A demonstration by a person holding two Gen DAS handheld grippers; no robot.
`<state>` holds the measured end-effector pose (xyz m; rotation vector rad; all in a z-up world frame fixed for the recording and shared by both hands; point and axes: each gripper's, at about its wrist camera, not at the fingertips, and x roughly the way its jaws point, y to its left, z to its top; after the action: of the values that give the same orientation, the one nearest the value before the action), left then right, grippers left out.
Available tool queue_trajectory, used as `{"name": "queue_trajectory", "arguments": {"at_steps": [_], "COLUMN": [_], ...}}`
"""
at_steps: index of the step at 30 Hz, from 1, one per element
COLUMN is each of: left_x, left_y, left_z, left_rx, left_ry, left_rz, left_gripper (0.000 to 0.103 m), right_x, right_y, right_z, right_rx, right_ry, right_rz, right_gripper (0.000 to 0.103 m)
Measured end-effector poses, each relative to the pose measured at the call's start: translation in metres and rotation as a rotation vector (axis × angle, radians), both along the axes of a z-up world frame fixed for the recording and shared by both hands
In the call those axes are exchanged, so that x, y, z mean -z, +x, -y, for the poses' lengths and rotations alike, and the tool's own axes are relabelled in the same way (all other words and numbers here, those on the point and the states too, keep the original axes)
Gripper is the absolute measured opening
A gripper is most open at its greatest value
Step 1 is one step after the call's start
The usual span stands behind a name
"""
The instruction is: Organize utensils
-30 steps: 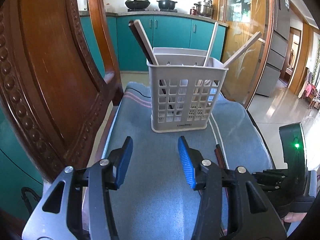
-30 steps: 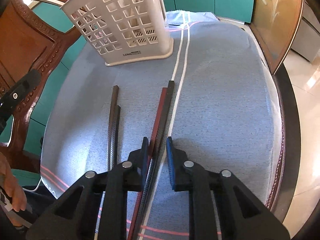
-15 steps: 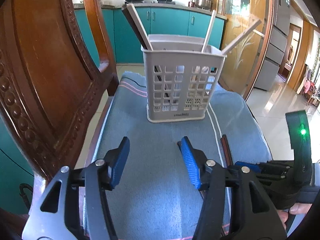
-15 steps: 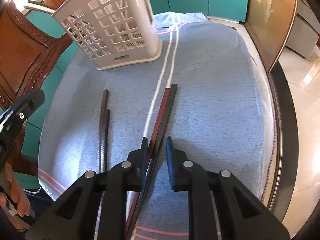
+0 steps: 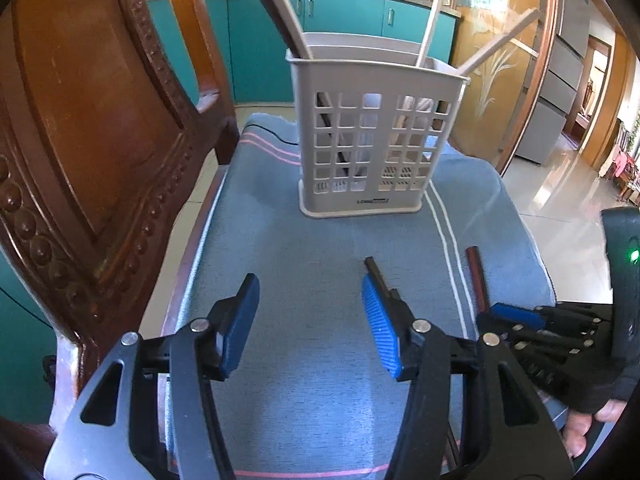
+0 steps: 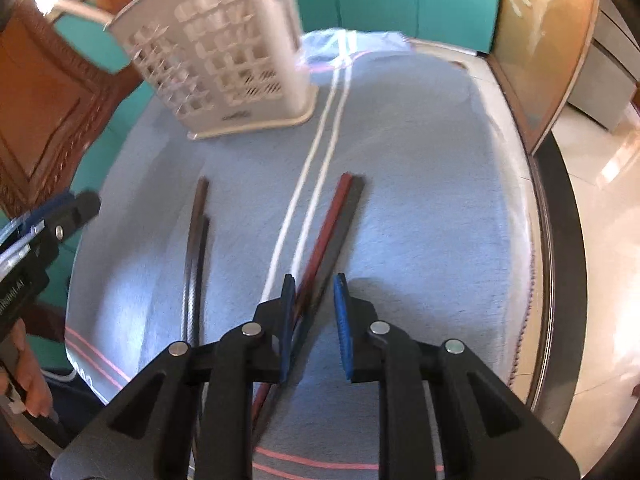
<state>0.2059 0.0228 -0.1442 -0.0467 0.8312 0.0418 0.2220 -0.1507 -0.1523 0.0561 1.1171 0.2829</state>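
Flat on the blue cloth [image 6: 420, 184], red-and-dark chopstick pair [image 6: 332, 216] pointing toward basket [image 6: 224, 60], right gripper [image 6: 314, 316] jaws just widening, astride, unpinched.

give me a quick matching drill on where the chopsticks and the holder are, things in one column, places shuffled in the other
1. white holder
2. red and black chopsticks
3. dark brown chopsticks
4. pale chopsticks

a. lying on the blue cloth, left of its white stripes
b. standing inside the holder
c. upright at the cloth's far end
d. lying on the cloth, right of the stripes

Pairs: 1-c, 2-d, 3-a, 4-b
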Motion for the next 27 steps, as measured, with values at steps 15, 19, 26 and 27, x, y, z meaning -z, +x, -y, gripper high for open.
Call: {"name": "queue_trajectory", "arguments": {"at_steps": [15, 19, 26, 27], "left_x": [0.039, 0.052, 0.062, 0.065], "left_y": [0.041, 0.065, 0.072, 0.073], "left_z": [0.006, 0.008, 0.023, 0.022], "left_rx": [0.03, 0.01, 0.022, 0.016], "left_ry": [-0.144, -0.189, -0.064, -0.043], "left_rz": [-0.134, -0.171, -0.165, -0.183], "left_gripper": [0.051, 0.048, 0.03, 0.024], "right_x": [0.007, 0.008, 0.006, 0.006], "right_y": [0.045, 0.056, 0.049, 0.047], "right_z": [0.025, 0.021, 0.025, 0.027], "right_rx": [0.13, 0.134, 0.076, 0.072], "right_ry": [0.131, 0.095, 0.017, 0.017], "right_rz": [-0.026, -0.02, -0.015, -0.007], "right_gripper": [0.02, 0.02, 0.017, 0.017]}}
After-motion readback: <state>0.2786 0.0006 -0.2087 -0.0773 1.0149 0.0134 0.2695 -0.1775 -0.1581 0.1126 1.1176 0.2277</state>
